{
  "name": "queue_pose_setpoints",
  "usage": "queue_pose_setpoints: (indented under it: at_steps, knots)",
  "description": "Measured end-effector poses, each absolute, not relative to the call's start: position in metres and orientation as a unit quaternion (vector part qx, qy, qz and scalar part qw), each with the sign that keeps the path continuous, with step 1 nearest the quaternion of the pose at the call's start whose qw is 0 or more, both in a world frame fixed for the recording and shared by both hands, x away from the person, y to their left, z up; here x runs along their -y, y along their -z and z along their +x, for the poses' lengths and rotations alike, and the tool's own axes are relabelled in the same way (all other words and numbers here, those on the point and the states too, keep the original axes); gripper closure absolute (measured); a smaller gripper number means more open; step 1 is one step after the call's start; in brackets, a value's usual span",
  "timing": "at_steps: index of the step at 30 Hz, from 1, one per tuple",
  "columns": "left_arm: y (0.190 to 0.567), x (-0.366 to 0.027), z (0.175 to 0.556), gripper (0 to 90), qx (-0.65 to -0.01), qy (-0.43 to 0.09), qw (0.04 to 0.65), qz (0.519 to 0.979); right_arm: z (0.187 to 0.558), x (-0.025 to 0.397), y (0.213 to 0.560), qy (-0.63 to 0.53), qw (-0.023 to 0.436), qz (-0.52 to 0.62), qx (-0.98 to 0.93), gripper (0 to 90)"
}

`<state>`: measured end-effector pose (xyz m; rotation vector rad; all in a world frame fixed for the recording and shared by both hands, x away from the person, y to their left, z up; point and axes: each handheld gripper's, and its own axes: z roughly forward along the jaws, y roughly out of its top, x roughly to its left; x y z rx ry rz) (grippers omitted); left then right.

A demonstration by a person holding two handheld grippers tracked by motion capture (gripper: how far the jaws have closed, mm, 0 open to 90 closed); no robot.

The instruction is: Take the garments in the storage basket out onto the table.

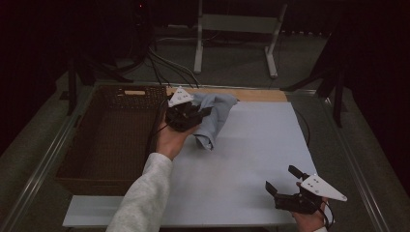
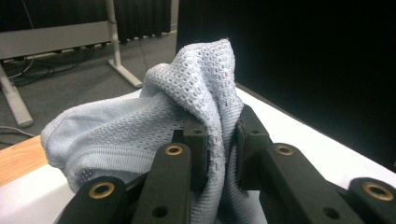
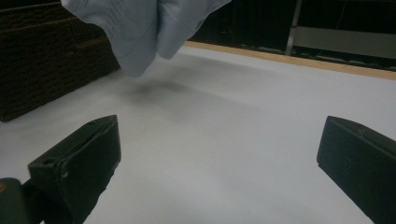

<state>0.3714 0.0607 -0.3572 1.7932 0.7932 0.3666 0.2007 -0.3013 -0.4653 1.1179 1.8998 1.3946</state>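
Left claw pinches soft, light blue cloth by a bunched fold, probably lifted off tabletop; right claw wide, empty.

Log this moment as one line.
left gripper: shut on blue cloth, lifted off white board | right gripper: open, idle near front edge | wicker basket: left of cloth

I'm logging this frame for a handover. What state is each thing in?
Light blue knitted cloth: bunched, pinched, lifted off the table.
Left gripper: shut on the cloth.
Right gripper: open, holding nothing, above the white tabletop.
Dark woven basket: looks empty.
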Motion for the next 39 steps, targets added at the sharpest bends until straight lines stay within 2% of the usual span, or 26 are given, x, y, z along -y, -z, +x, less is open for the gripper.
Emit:
queue_pose_setpoints:
  at_steps: [39]
  knots:
    - [0.377, -0.034, 0.365, 77.9, -0.320, -0.134, 0.541, 0.766, 0.200, 0.302, 0.465, -0.516, 0.265, 0.413, -0.702, 0.0]
